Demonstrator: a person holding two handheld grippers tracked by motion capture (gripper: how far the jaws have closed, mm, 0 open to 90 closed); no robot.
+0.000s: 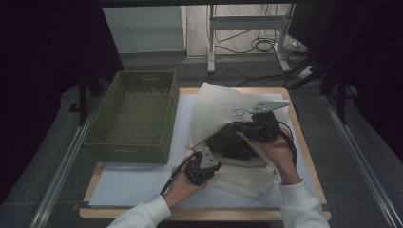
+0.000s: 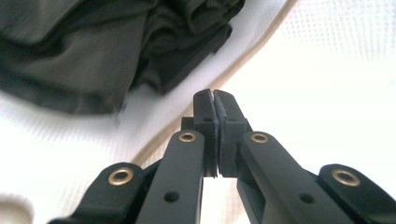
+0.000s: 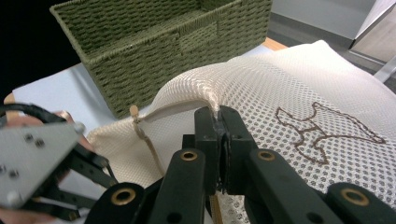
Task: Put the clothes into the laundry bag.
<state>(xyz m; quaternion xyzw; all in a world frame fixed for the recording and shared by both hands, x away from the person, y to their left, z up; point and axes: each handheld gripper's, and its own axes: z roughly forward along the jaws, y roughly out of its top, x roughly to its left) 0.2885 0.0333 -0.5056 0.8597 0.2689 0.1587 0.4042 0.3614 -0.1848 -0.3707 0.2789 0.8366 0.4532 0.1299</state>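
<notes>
Standing at far left, an olive woven rectangular basket (image 1: 130, 114) borders the pale table mat (image 1: 138, 183). Dark folded clothing (image 1: 230, 145) sits half hidden inside the cream mesh drawstring bag with a brown stitched outline (image 1: 223, 111), centre-right on the mat. The right gripper (image 3: 218, 114) pinches the bag's raised rim, lifting it. The left gripper (image 2: 215, 95) has jaws pressed together, empty, near the bag's mouth.
</notes>
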